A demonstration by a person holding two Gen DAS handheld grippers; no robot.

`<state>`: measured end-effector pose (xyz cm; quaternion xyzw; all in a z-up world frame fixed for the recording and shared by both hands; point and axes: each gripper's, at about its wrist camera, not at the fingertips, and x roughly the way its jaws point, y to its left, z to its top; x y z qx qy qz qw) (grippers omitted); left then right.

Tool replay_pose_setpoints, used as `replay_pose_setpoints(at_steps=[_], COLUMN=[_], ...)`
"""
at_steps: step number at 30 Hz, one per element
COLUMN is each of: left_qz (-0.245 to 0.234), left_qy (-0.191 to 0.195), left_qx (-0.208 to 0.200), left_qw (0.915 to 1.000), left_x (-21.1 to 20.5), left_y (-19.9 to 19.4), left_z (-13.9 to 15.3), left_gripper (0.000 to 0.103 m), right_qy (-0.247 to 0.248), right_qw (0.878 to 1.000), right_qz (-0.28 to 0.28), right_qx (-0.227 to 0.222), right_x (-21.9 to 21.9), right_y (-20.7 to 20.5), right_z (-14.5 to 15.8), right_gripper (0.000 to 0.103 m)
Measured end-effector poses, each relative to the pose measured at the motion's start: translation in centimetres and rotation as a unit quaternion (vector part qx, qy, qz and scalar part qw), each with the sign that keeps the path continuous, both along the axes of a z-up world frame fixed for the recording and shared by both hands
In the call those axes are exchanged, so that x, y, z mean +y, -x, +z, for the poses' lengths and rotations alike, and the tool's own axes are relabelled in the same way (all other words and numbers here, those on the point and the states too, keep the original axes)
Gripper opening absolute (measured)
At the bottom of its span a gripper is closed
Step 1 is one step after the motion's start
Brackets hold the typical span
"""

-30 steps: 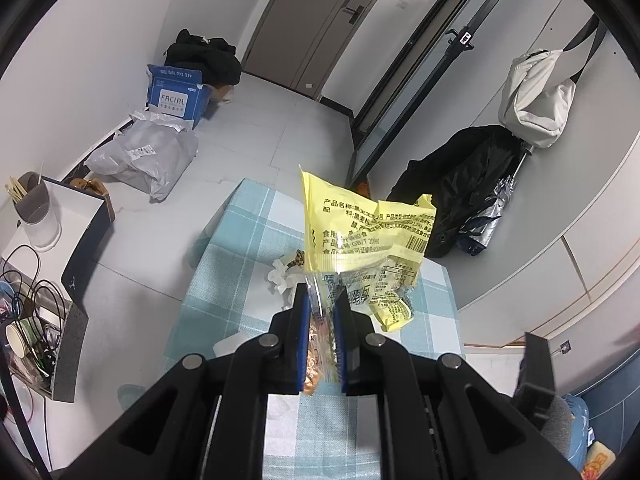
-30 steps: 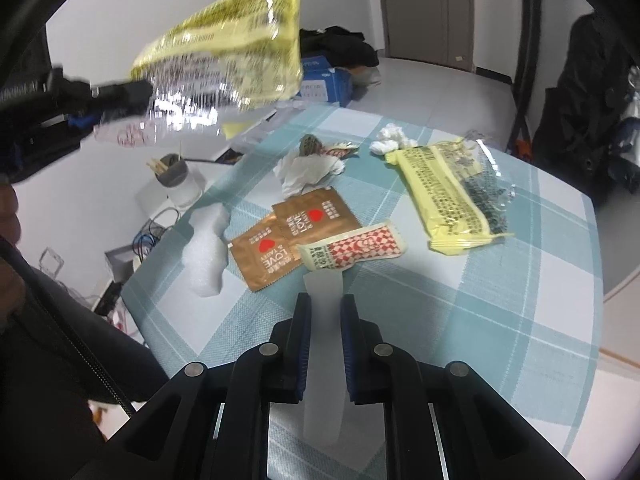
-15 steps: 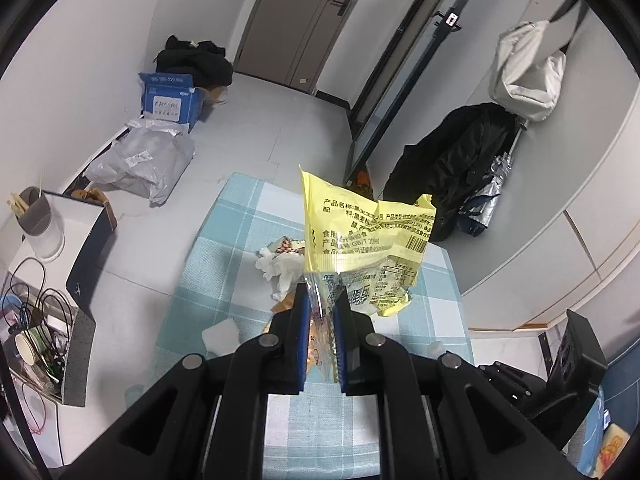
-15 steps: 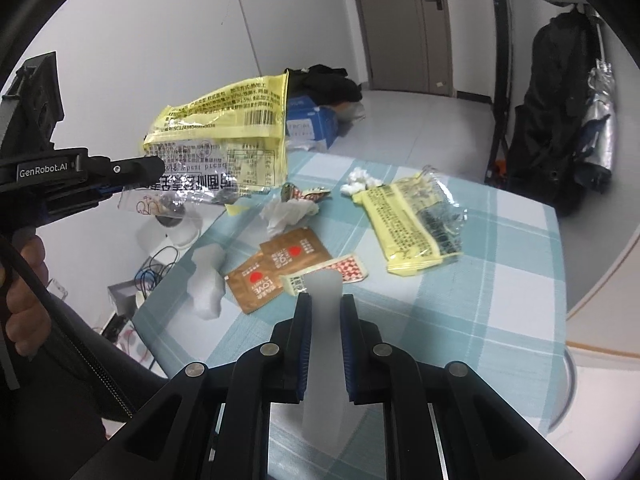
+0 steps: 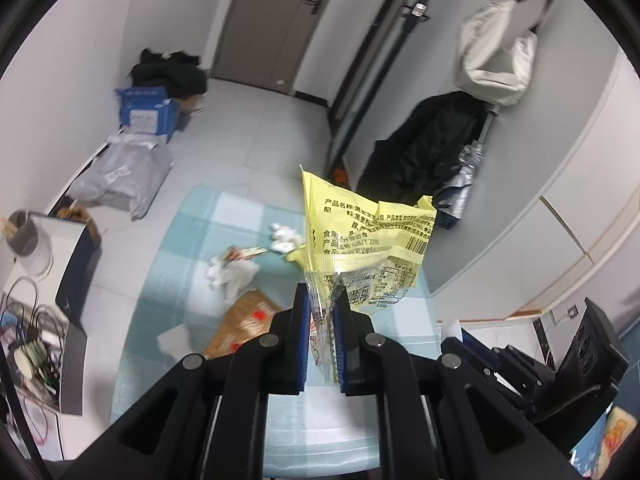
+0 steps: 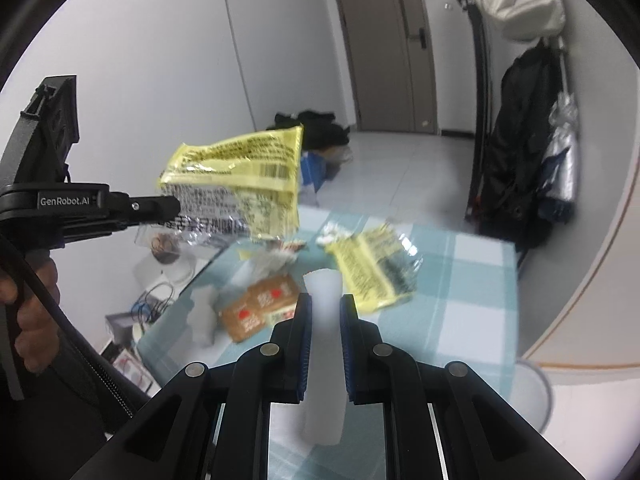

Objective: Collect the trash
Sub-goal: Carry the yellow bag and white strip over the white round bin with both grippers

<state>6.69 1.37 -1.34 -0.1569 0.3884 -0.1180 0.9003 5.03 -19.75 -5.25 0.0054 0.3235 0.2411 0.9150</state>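
Above the checked bench, the left tool pinches the clear end of a yellow wrapper, held in the air. The right tool is clamped on a white foam strip. On the bench lie another yellow wrapper, brown sachets and crumpled tissue.

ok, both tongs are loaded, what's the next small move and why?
Probably carry both loads to a bin and release; none is clearly identifiable in view. The left tongs are shut on the crinkled yellow plastic snack wrapper, the right tongs on a white translucent strip, so neither can pick up more from the checked tablecloth.
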Motion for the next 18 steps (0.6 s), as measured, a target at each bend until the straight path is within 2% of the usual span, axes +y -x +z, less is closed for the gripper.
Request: replay_pose_setpoints(at_steps=[8,18], left_qz=[-0.035,-0.095], left_qy=[-0.007,-0.014], left_qx=[-0.007,0.001], left_qw=[0.9993,0.9954], left_x=[-2.9,-9.0], left_y=[-1.1,-3.7], left_z=[0.8,1.7], left_gripper=[0.007,0.007], right_qy=[-0.018,-0.026], right_qw=[0.999,0.993], right_qz=[-0.039,-0.099], right_qx=[-0.027,-0.066], right_x=[-3.7,-11.7], right_y=[-0.1,-1.9], right_z=[2.4,7.0], right_gripper=[0.013,0.013])
